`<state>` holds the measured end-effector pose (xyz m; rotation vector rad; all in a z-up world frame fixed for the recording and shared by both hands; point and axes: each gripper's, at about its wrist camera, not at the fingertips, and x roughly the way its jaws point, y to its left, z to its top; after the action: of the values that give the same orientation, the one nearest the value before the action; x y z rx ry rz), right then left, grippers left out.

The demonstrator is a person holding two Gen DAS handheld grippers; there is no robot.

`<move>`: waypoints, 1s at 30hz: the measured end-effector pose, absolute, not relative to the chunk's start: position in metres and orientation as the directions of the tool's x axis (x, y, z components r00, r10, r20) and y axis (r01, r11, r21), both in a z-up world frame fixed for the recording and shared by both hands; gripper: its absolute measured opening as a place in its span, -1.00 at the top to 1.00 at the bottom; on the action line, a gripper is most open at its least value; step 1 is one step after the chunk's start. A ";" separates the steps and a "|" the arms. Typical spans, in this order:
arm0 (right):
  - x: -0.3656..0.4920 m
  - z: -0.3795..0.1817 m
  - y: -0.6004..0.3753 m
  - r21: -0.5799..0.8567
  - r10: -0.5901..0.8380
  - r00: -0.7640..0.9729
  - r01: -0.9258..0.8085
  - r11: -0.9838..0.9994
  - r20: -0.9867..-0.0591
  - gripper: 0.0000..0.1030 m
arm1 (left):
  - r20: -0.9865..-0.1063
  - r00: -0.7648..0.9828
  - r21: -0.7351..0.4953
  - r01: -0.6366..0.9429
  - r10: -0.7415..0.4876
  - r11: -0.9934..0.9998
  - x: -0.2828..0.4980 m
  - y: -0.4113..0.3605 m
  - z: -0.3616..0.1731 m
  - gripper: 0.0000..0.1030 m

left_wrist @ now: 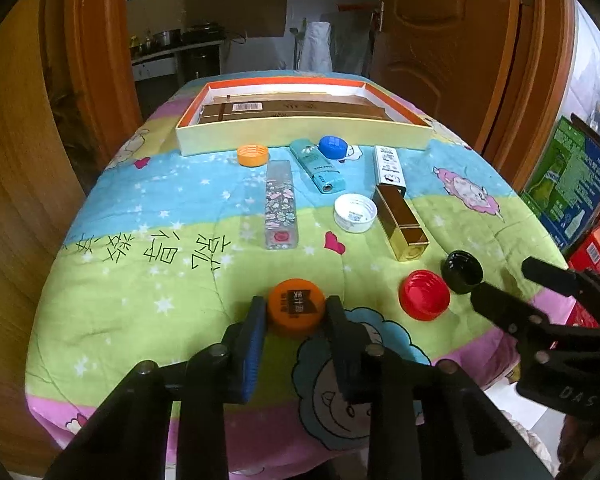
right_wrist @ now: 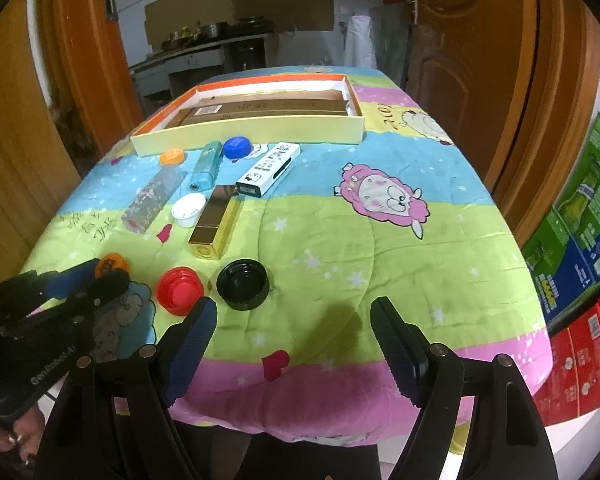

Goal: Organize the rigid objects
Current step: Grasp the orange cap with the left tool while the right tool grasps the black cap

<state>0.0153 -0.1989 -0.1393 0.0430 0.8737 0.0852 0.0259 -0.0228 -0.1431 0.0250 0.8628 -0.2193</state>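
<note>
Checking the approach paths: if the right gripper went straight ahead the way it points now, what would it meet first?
Probably bare quilt: the right gripper is open, and the black cap sits slightly left of its line, near the left finger. Depth is uncertain.

Orange cap [left_wrist: 296,307], red cap [left_wrist: 424,294], black cap [left_wrist: 462,271], gold box [left_wrist: 400,222], floral-patterned box [left_wrist: 281,205], cartoon-sheep quilt [right_wrist: 380,240].

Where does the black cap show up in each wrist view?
Left wrist: black cap at lower right, just right of the red cap.
Right wrist: black cap at lower centre-left, again right of the red cap.
Shared landmark: the gold box lies just beyond it.
</note>
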 end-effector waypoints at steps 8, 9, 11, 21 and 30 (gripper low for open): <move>0.026 -0.145 -0.183 0.020 0.089 0.649 -0.112 0.993 -0.756 -0.12 | -0.755 0.631 -0.065 0.199 -0.179 0.978 0.030 -0.023 -0.143 0.41; 0.027 -0.145 -0.181 0.017 0.092 0.648 -0.120 0.993 -0.756 -0.08 | -0.754 0.631 -0.070 0.199 -0.182 0.977 0.030 -0.022 -0.143 0.41; 0.029 -0.146 -0.176 0.012 0.101 0.649 -0.140 0.990 -0.754 0.26 | -0.754 0.631 -0.075 0.198 -0.186 0.977 0.030 -0.022 -0.143 0.41; 0.031 -0.141 -0.177 0.031 0.116 0.659 -0.139 0.990 -0.743 0.41 | -0.743 0.640 -0.099 0.182 -0.194 0.978 0.035 -0.016 -0.136 0.42; 0.036 -0.127 -0.178 0.052 0.131 0.675 -0.136 0.989 -0.726 0.41 | -0.731 0.656 -0.114 0.157 -0.190 0.981 0.047 -0.013 -0.118 0.41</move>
<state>0.0357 -0.1779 -0.1271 -0.0065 0.8161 0.1499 0.0468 -0.0128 -0.1184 -0.0423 0.8326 -0.1963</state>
